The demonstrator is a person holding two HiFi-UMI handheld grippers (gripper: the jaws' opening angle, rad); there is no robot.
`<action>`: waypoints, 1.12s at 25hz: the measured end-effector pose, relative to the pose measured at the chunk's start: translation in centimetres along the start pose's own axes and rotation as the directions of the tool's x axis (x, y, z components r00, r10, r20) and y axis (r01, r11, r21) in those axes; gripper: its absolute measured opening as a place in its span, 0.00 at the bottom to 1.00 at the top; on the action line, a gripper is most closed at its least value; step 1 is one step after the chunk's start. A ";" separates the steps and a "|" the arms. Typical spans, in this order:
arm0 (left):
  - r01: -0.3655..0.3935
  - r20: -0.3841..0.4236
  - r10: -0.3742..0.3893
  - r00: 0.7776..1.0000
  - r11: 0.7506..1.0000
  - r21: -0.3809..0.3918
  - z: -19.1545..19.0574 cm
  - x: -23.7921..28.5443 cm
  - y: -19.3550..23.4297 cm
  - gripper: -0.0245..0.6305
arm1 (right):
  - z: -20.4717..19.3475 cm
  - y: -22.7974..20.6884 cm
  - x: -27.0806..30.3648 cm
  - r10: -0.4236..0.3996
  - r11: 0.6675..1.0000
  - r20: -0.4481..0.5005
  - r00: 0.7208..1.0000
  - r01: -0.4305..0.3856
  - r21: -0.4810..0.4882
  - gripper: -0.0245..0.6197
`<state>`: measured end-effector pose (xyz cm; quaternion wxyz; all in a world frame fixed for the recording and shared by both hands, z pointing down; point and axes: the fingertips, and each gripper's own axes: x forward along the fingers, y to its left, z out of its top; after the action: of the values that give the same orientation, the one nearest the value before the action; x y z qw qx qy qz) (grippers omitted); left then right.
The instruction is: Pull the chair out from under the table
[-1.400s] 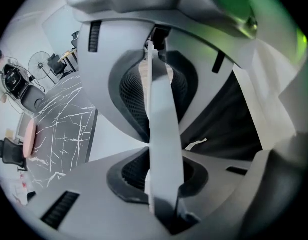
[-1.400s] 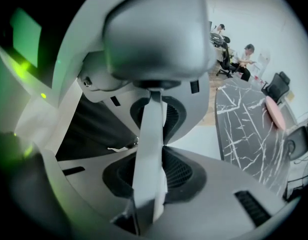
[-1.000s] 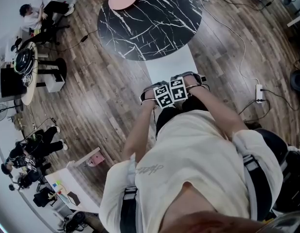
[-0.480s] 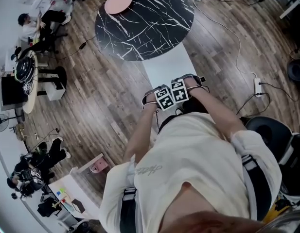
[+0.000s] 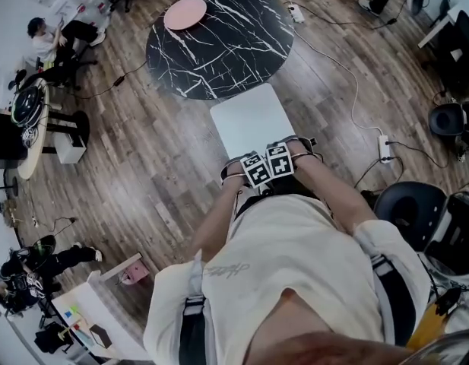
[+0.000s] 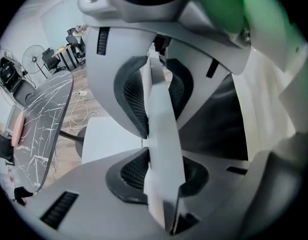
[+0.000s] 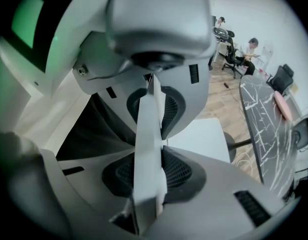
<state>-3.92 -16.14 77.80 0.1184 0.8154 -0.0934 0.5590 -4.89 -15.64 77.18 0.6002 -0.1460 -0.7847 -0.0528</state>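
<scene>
The chair (image 5: 248, 120) stood just off the rim of the round table (image 5: 219, 36), between it and the person. It had a smooth white seat, squarish with rounded corners, and a thin white back. The left gripper (image 5: 253, 169) and right gripper (image 5: 280, 160), side by side, each pinched that back's top edge between dark, mesh-textured pads. The tabletop was black, veined white like marble.

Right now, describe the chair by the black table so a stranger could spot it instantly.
Find the round black table with white veins on the wooden floor. At its near rim stands the chair. Its seat is flat, square and plain white, unlike the dark rounded office chair at the right.
</scene>
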 end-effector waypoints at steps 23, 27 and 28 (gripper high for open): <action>0.052 -0.015 -0.051 0.999 0.997 0.050 -0.1 0.5 -10.9 0.19 | -0.4 10.7 0.4 0.025 1.000 -0.034 0.999 -0.025 -0.004 0.18; 0.044 -0.016 -0.044 0.999 0.999 0.021 0.2 0.7 -11.7 0.20 | -0.7 11.4 0.3 0.022 1.000 -0.016 1.000 -0.022 0.003 0.18; 0.038 -0.016 -0.038 0.999 0.999 0.011 0.2 0.8 -11.7 0.20 | -0.7 11.5 0.3 0.018 1.000 -0.008 1.000 -0.017 0.008 0.18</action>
<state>-0.15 -5.04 77.44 0.1252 0.8132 -0.0736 0.5637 -0.94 -4.85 76.64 0.6043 -0.1501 -0.7812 -0.0448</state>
